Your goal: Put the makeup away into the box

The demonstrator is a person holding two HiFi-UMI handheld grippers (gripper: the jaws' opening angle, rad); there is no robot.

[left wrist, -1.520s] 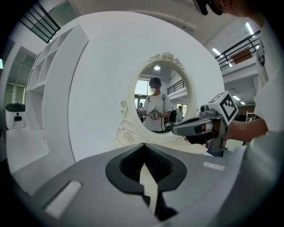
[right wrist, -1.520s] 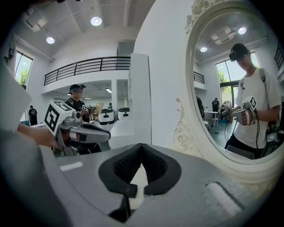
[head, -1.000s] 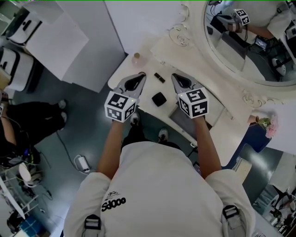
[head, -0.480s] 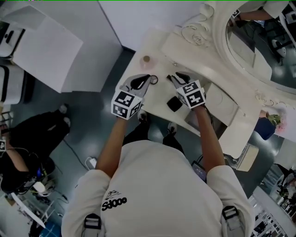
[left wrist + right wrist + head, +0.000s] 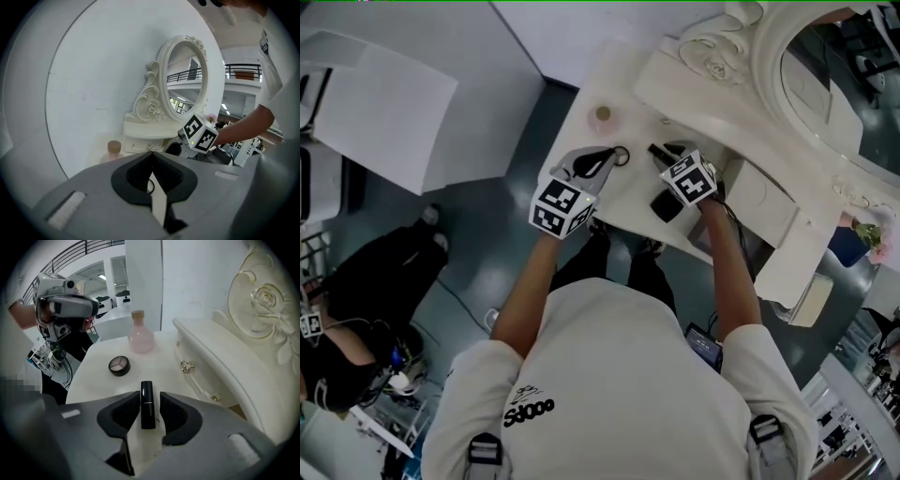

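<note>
On vanity top [image 5: 96, 378], right gripper [image 5: 148, 404] jaws newly parted astride lipstick [image 5: 147, 391]

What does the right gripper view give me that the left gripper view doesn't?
Only the right gripper view: the lipstick lying between the fingers of the right gripper, which have just been opening and do not grip it; beyond it, the compact, open and shown whole. Only the left gripper view: the mirror, and the left gripper shut on nothing. Both: the bottle and the drawer front.
</note>
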